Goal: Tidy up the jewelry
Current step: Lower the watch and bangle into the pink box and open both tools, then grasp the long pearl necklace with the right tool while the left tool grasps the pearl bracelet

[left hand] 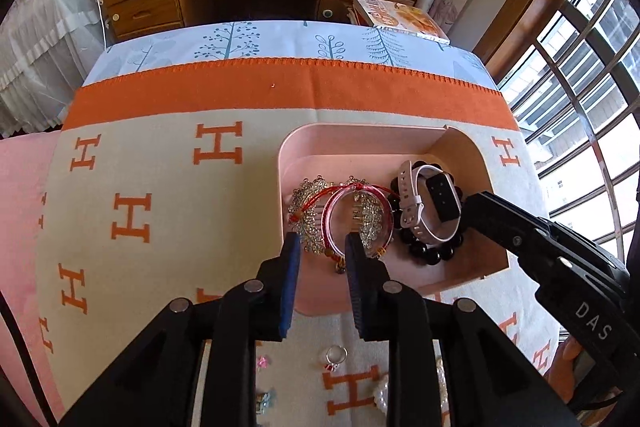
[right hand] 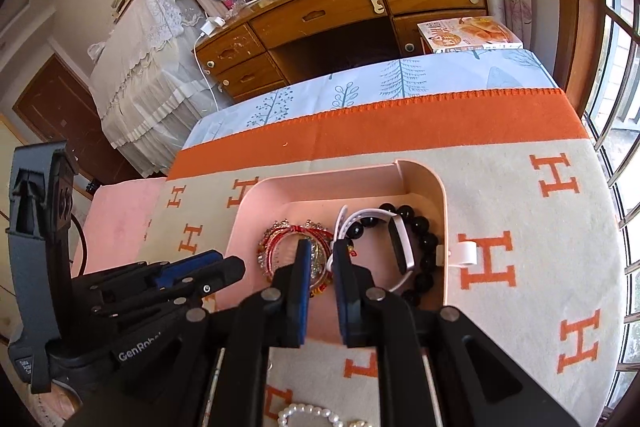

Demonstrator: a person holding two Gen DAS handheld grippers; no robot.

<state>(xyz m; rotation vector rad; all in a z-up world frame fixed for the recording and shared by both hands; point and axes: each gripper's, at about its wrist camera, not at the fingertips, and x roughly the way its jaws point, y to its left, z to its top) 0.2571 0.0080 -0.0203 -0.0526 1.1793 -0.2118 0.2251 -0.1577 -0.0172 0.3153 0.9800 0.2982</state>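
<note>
In the pink tray [left hand: 460,147], near its front edge, the jewelry is already collected: a pink bangle [left hand: 358,223] with a red cord lies over gold hair combs [left hand: 310,223] on the left side, and a white watch [left hand: 430,205] rests on a black bead bracelet [left hand: 432,251] on the right side. The left gripper [left hand: 322,247] hangs over the front rim, its jaws a little apart with nothing between the pads; it looks released. The right gripper [right hand: 320,255] stands beside it over the same rim, jaws narrowly apart and also empty. On the blanket [left hand: 160,163] in front of the tray some pieces wait: a ring [left hand: 334,357], small charms, and a pearl bracelet [right hand: 308,415]. I think these come next, because the tray keeps everything together.
</note>
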